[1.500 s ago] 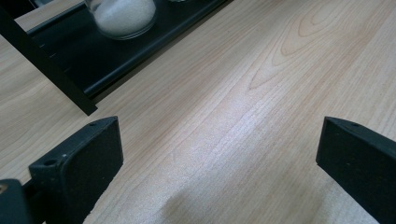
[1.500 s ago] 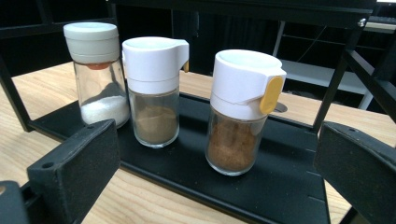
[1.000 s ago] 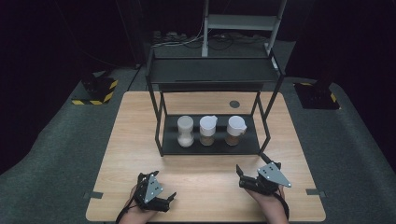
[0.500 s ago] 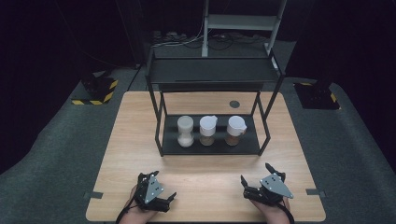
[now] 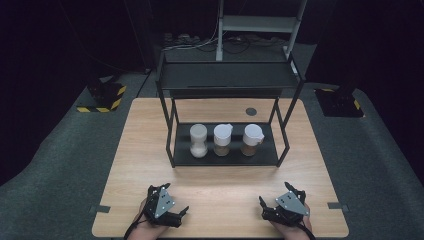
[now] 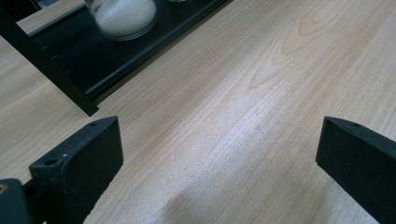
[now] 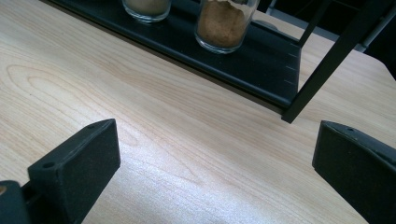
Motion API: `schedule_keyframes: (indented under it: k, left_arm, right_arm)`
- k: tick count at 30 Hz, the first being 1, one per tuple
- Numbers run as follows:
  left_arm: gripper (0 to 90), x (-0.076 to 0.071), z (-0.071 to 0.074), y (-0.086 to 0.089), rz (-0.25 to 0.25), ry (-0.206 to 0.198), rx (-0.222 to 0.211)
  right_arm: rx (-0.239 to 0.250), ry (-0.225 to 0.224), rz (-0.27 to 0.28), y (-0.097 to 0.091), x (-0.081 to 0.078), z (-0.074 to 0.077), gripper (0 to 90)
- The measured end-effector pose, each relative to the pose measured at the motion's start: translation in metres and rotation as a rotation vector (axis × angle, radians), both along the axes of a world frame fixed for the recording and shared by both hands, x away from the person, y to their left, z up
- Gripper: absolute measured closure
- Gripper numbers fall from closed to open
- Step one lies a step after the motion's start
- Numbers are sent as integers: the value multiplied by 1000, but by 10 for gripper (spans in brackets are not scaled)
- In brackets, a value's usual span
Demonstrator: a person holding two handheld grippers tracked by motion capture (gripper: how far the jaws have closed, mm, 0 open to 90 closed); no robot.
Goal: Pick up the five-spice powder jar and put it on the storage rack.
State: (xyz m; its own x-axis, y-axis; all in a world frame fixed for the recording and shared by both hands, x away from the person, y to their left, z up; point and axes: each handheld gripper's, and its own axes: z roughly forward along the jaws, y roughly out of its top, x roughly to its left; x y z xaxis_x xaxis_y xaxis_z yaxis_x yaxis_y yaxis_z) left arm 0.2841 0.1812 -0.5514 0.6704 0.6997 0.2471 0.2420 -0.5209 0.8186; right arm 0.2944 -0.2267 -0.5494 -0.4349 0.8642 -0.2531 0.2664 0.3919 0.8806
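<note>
Three jars stand in a row on the bottom shelf of the black rack (image 5: 172,150) at the middle of the wooden table (image 5: 130,165): the white-powder jar (image 5: 198,140), the middle jar (image 5: 222,139) and the brown-spice jar (image 5: 252,139). The left gripper (image 5: 181,214) and the right gripper (image 5: 262,206) rest near the front edge of the table, well apart from the rack. Each gripper has its jaws spread wide and holds nothing.

Three jars stand on one black rack (image 5: 227,156): one with white grains (image 5: 198,140), two with brown (image 5: 222,139) (image 5: 252,139). Two grippers, left (image 5: 176,216) and right (image 5: 266,209), rest on one table (image 5: 145,145).
</note>
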Motion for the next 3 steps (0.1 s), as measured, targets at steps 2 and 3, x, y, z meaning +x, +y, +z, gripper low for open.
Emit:
schedule_keyframes:
  k: [2,3]
  left_arm:
    - [10,0,0,0,-1,1,3]
    - [10,0,0,0,-1,1,3]
  right_arm:
    - [-1,2,2,0,0,0,0]
    - [0,4,1,0,0,0,0]
